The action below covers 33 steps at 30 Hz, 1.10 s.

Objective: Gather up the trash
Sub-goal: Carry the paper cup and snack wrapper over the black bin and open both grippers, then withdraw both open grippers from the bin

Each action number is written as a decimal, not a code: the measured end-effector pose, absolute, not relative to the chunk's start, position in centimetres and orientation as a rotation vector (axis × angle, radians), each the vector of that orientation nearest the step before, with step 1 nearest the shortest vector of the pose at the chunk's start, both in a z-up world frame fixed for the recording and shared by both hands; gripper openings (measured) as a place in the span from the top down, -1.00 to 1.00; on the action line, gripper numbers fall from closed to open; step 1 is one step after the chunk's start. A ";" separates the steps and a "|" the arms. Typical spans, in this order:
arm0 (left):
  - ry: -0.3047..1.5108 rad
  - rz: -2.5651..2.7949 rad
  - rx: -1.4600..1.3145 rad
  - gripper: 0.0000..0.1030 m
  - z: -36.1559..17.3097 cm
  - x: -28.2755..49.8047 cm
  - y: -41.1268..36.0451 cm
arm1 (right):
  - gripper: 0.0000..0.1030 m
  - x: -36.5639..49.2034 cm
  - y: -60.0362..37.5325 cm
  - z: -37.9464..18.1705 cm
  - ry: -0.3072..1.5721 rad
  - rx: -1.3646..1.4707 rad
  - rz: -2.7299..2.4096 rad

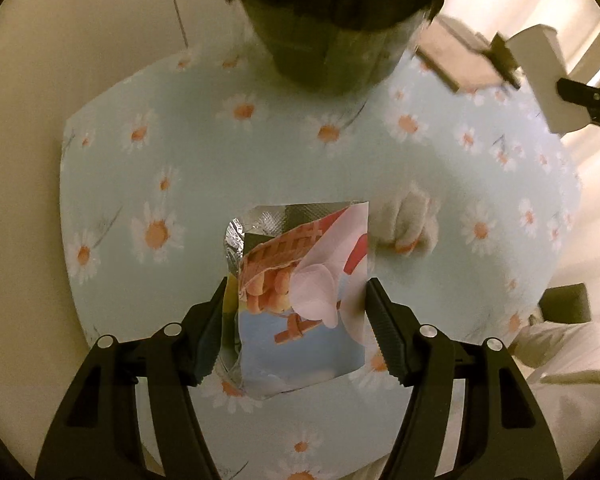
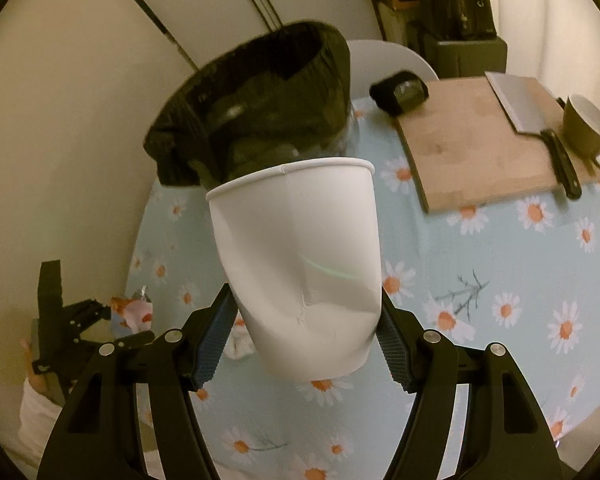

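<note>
Both tongs are loaded, so the step in hand looks like carrying trash to the bin. The right gripper point(image 2: 306, 344) is clamped on a dented white cup point(image 2: 300, 264), held off the table with the bin point(image 2: 260, 100) just beyond it at 12 o'clock. The left gripper point(image 1: 296, 332) is closed on a foil wrapper point(image 1: 300, 300); whether it is lifted off the table point(image 1: 220, 168) I cannot tell. From there the bin point(image 1: 332, 32) sits at 12 o'clock, well apart.

Next, the cup probably needs lifting over the rim before release, and the wrapper follows.

A crumpled tissue point(image 1: 410, 220) lies at 2 o'clock of the wrapper. The board point(image 2: 480, 136), cleaver point(image 2: 524, 108) and mug point(image 2: 586, 128) sit at 2 o'clock, off the path.
</note>
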State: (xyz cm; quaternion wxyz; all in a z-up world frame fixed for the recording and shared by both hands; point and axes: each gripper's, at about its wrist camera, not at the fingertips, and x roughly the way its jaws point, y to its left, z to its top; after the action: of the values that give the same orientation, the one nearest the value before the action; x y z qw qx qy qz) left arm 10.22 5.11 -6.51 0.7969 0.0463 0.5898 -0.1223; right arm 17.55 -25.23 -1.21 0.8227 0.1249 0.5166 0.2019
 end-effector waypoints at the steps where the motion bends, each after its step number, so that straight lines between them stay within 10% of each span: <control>1: 1.252 -0.269 0.097 -0.27 -6.0 10.7 5.0 | -0.21 17.7 -25.2 -0.8 1.093 0.276 0.434; 29: 0.811 -0.391 0.071 -0.30 9.8 24.9 2.6 | -0.24 30.4 -19.2 7.1 0.882 0.261 0.471; 33: 0.760 -0.484 0.046 -0.89 10.1 27.9 1.9 | -0.70 32.1 -18.5 6.2 0.871 0.225 0.420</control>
State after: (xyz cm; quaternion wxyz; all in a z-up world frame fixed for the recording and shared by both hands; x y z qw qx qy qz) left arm 27.89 1.91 10.10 0.8999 0.0225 0.3674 -0.2339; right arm 32.07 -18.51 6.18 0.8794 0.1078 0.4177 0.2017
